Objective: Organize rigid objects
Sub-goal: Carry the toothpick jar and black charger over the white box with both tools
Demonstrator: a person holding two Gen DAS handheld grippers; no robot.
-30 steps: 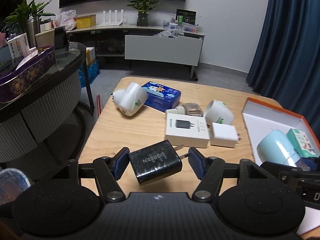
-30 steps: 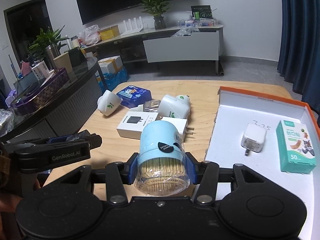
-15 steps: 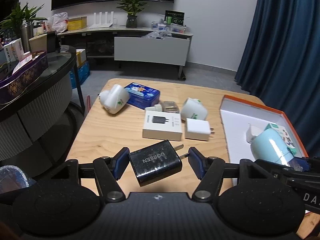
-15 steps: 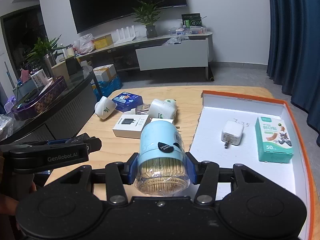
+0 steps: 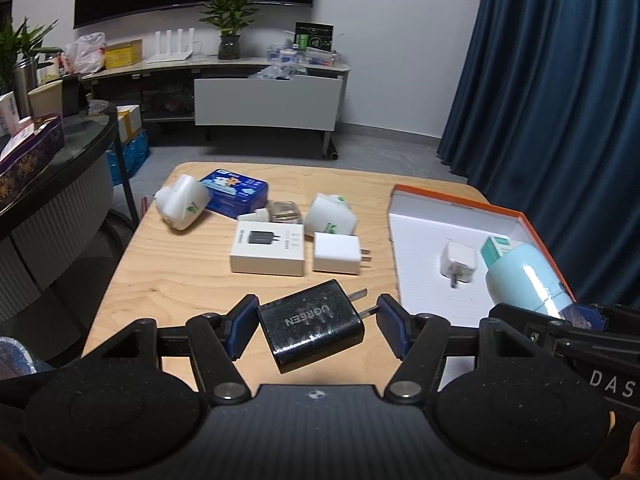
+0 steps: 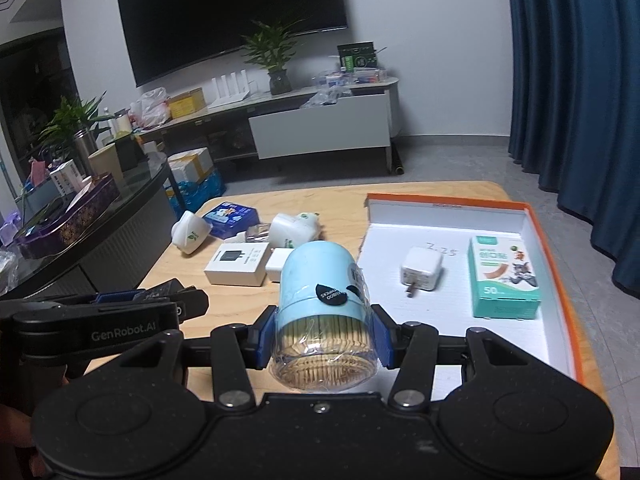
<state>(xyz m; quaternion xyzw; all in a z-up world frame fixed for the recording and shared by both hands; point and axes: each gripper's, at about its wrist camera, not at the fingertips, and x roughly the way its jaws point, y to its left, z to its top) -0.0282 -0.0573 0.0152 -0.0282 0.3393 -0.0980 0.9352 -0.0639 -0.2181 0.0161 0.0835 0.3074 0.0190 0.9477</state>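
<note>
My left gripper (image 5: 316, 320) is shut on a black UGREEN charger (image 5: 312, 330), held tilted above the near part of the wooden table (image 5: 180, 280); one pad sits on its body, the other at its prongs. Between the pads of my right gripper (image 6: 322, 338) is a light-blue toothpick jar (image 6: 320, 280), clear end toward the camera, and the gripper is shut on it. It hangs over the near left corner of the orange-rimmed white tray (image 6: 452, 320). Inside the tray lie a small white charger (image 6: 422, 274) and a green box (image 6: 504, 276).
On the table left of the tray (image 5: 420, 240) lie a white charger box (image 5: 268, 252), a white charger (image 5: 336, 258), a blue tin (image 5: 236, 192) and two white plug-in devices (image 5: 182, 206) (image 5: 330, 216). A dark curved counter (image 5: 52, 184) stands at the left.
Both grippers have drawn back, risen a little and swung right with their loads, so the table items look smaller and more of the tray shows. Neither grip has changed.
</note>
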